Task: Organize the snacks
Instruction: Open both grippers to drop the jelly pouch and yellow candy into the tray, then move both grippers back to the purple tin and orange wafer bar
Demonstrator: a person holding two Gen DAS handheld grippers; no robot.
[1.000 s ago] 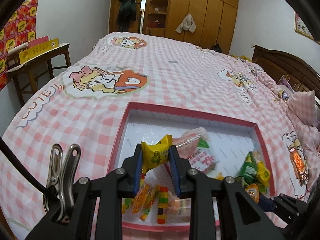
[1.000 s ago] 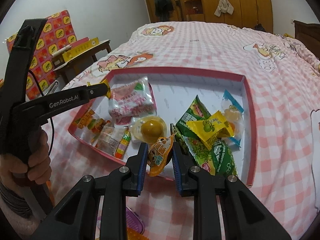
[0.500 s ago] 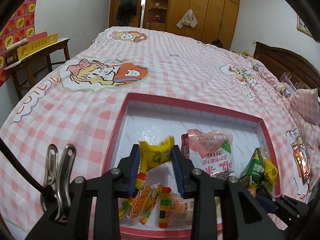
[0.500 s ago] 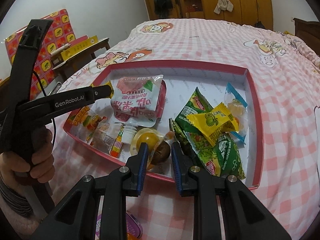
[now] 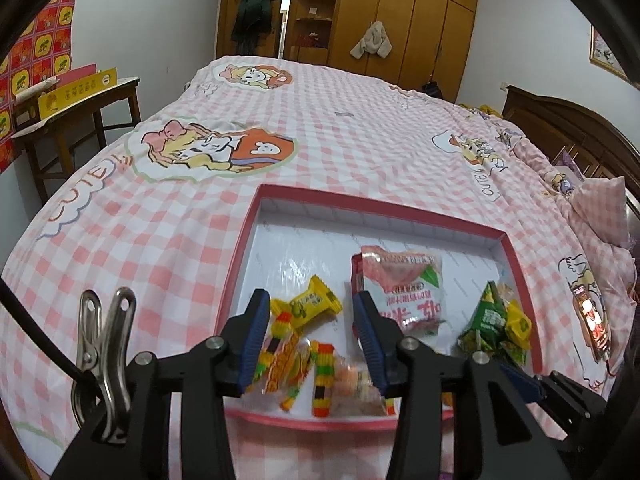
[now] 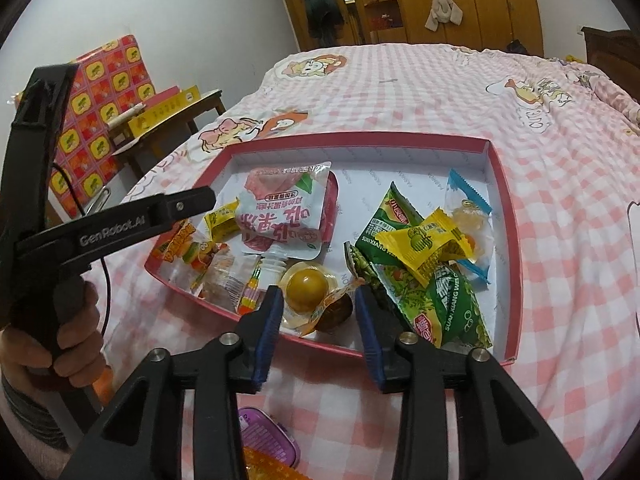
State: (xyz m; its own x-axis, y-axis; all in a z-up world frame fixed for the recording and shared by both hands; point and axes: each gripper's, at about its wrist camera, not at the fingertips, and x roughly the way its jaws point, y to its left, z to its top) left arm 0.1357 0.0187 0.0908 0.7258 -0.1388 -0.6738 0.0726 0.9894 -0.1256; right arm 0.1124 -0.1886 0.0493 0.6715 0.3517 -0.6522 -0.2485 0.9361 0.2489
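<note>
Left wrist: yellow candy (image 5: 316, 306) between parted pads (image 5: 256, 322).

White-walled bedroom: wooden wardrobe (image 5: 400, 20), pink-checked bed (image 5: 320, 152).

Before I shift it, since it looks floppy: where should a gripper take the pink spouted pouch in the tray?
Probably the white ribbed spout of the pink pouch. It is the only stiff part and points toward the near rim of the red tray, so come from the near side, jaws straddling it.
</note>
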